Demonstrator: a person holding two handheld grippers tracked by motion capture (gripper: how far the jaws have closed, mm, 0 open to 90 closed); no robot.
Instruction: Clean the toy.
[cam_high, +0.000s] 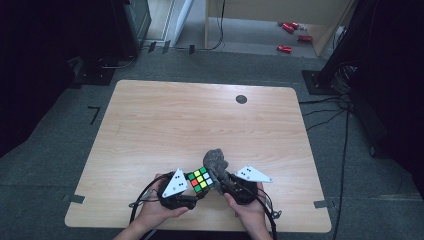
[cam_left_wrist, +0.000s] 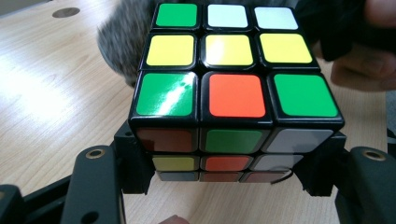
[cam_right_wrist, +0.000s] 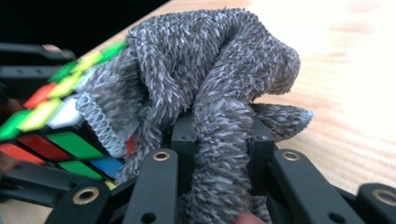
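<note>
A scrambled colour cube (cam_high: 200, 179) (cam_left_wrist: 233, 93) is clamped between the black jaws of my left gripper (cam_high: 196, 187) (cam_left_wrist: 231, 161), just above the wooden table (cam_high: 165, 125) near its front edge. My right gripper (cam_high: 222, 181) (cam_right_wrist: 219, 149) is shut on a bunched grey fluffy cloth (cam_high: 216, 160) (cam_right_wrist: 205, 79). In the right gripper view the cloth lies against the right side of the cube (cam_right_wrist: 51, 116). Behind the cube, the left gripper view shows a patch of the cloth (cam_left_wrist: 119, 44).
A dark round grommet (cam_high: 241, 99) sits near the table's far edge. Cables (cam_high: 145, 192) trail from both grippers over the front edge. Red objects (cam_high: 285, 48) lie on the floor beyond the table, and black stands flank it.
</note>
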